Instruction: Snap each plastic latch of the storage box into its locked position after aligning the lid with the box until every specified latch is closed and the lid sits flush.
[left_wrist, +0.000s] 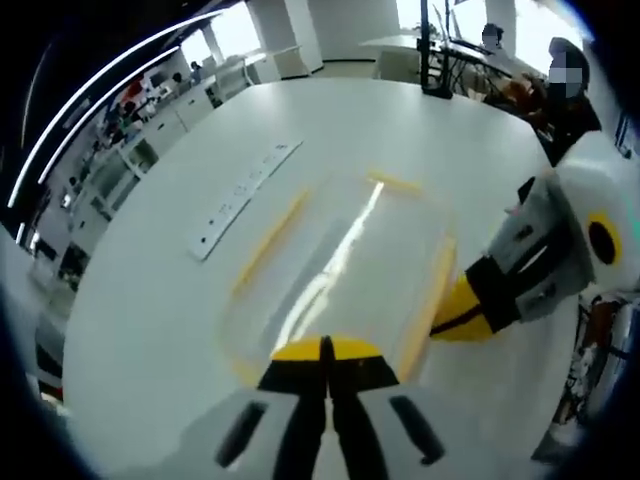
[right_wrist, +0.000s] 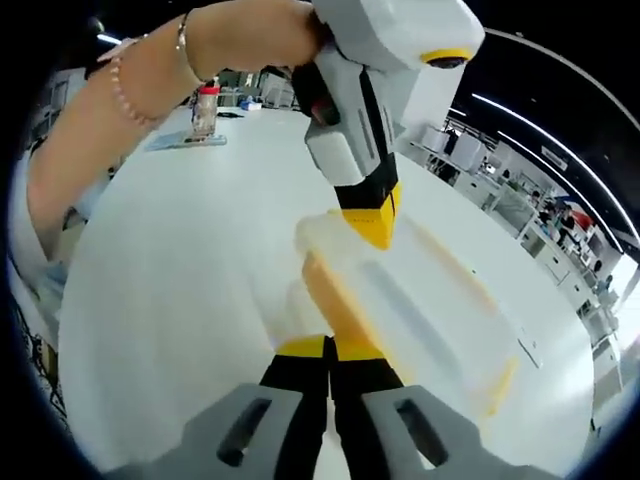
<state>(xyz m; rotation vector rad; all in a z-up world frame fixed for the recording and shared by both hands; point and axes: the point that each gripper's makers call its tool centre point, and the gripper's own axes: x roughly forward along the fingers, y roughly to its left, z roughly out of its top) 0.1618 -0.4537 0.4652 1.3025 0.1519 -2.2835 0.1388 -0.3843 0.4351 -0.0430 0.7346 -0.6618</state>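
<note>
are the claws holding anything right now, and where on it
Neither claw holds anything. The left claw is shut, tips at the near end of the storage box; the right claw is shut, tips against its orange latch.

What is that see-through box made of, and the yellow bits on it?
The box looks like clear, glossy plastic: the white table shows through it and a bright light streak glints on the lid. The yellow latches look like solid, smooth plastic too, though that is a guess from their even colour.
</note>
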